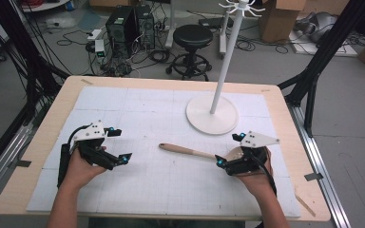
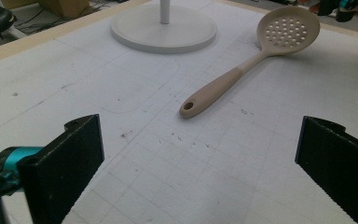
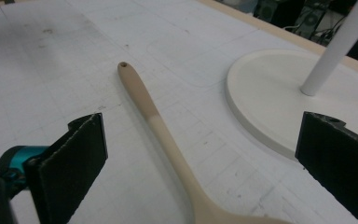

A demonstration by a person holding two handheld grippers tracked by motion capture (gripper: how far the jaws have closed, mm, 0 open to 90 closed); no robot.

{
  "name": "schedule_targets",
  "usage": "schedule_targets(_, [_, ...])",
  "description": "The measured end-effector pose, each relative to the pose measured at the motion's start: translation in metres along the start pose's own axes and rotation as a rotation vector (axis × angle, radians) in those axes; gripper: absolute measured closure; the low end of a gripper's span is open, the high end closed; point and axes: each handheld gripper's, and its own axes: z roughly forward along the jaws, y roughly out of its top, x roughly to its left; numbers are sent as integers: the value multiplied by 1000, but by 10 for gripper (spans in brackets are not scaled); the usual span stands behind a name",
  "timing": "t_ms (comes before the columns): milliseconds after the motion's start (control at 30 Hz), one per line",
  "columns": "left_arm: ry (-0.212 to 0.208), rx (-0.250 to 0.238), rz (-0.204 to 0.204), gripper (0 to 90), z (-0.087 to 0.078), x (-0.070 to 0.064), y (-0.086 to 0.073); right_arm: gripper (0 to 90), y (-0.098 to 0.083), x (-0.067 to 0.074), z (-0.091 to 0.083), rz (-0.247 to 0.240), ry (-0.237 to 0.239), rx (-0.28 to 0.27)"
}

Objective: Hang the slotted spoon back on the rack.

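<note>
Right gripper (image 1: pixel 230 153), held in the person's right hand at about four o'clock on the table, hovers with its jaws spread wide over the bowl end of the beige slotted spoon with a perforated round bowl and a darker tan handle (image 1: pixel 190 152). From the right gripper view the handle (image 3: pixel 154 116) runs up between the two black jaws toward eleven o'clock, with neither jaw touching it. Left gripper (image 1: pixel 114 145) sits at about eight o'clock on the table, its jaws likewise wide apart and holding nothing; from its view the spoon (image 2: pixel 242 70) lies well ahead, toward one o'clock, bowl tipped up slightly and the hanging hole at the handle's tip nearest the camera.

The spoon lies flat on the white gridded mat (image 1: pixel 138 190) that covers the light wooden table (image 1: pixel 285 118), just below the round base of the white hook stand with a tall thin pole (image 1: pixel 212 115), which rises at about one o'clock.

Judging from this layout, the work looks like picking up the spoon, perhaps to hang it on the stand's hooks (image 1: pixel 241 6). Almost nothing is done yet: the spoon is ungripped and on the mat. What is left is closing on it, lifting it, and carrying it to the stand
</note>
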Motion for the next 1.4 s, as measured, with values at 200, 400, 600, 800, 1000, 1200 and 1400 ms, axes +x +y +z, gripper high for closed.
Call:
schedule_targets(200, [0,-17,6,16,-3,0,1,40,25,6,32,-72,60,103])
schedule_targets(400, [-6,-62,13,16,-8,0,2,82,36,9,51,-101,96,192])
schedule_targets(600, [-1,-56,21,16,-9,0,2,169,42,10,63,-119,129,250])
schedule_targets(800, [2,-66,23,16,-11,1,2,254,46,10,76,-150,151,315])
schedule_targets(1000, [5,-66,19,16,-11,1,1,258,44,7,89,-136,149,381])
schedule_targets(1200, [10,-56,23,17,-11,1,1,342,43,9,103,-164,173,466])
schedule_targets(1400, [13,-44,23,17,-9,1,1,394,41,12,117,-179,168,555])
